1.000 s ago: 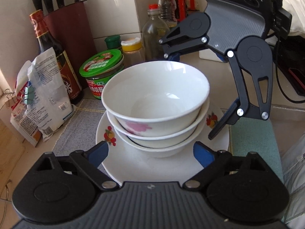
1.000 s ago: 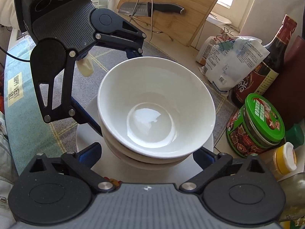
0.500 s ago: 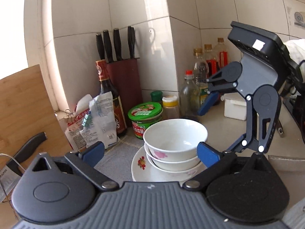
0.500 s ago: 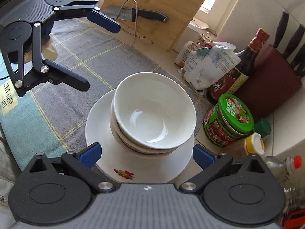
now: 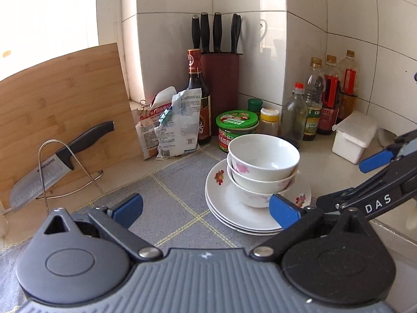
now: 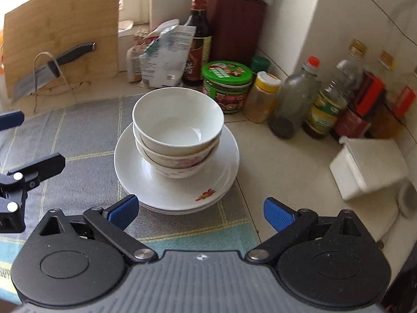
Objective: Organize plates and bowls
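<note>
The grey checked mat (image 6: 86, 135) covers my end of the counter, and the stack of plates (image 6: 224, 164) sits on its far corner, close to the green-lidded jar (image 6: 228, 84) and the row of bottles (image 5: 314, 104). On the plates stand the nested bowls (image 6: 179, 130), three by my count, the top one empty and leaning slightly off centre.

My left gripper (image 5: 206, 208) is spread wide with nothing between its blue pads, short of the stack. My right gripper (image 6: 200, 212) is likewise released and empty, its pads apart on either side of the near rim of the plates without touching it.

To my eye the stacking itself looks finished, so the step in hand is to leave cleanly. I judge the best way is to keep both sets of jaws wide and move them off without brushing the plate rim, since the bowl tower looks top-heavy and a nudge could tip it toward the jar. If anything needs tidying, I would square the top bowl with a light push at its rim, not a squeeze.
</note>
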A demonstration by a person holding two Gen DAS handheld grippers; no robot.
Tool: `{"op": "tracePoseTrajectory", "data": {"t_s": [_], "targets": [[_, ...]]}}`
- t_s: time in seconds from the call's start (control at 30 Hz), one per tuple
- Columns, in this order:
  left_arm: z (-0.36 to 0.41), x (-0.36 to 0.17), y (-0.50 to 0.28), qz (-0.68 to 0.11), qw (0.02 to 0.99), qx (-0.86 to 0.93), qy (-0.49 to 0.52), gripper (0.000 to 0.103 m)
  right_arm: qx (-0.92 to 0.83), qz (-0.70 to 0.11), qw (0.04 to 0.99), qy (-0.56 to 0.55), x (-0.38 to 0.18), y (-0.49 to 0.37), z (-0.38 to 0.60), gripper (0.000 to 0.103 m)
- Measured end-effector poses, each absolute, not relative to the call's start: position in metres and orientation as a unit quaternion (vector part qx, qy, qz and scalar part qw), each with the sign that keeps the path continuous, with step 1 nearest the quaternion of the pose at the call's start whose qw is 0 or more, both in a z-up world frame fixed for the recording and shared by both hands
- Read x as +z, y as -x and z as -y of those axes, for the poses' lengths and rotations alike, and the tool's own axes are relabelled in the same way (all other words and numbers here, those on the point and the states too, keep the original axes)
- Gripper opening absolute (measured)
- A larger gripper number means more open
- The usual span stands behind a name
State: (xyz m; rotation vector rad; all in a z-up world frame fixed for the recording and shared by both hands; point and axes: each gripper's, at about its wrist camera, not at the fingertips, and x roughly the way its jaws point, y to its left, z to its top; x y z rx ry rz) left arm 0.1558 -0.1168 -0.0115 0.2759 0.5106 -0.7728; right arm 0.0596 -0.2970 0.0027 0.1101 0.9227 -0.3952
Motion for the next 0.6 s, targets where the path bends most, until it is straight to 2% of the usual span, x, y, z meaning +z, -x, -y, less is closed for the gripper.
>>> {"op": "tracePoseTrajectory", "data": {"t_s": [0.2, 0.6], "targets": [[0.115, 0.0, -0.142, -0.264, 0.885, -0.363, -0.125, 0.102, -0.237, -0.414, 0.873, -0.106, 0.013, -0.03, 0.291, 0.103], [0.122, 0.01, -0.127, -0.279, 0.893, -0.332, -0.122, 0.102, -0.244, -0.39, 0.879, -0.124, 0.025, -0.011, 0.296, 0.103]]}}
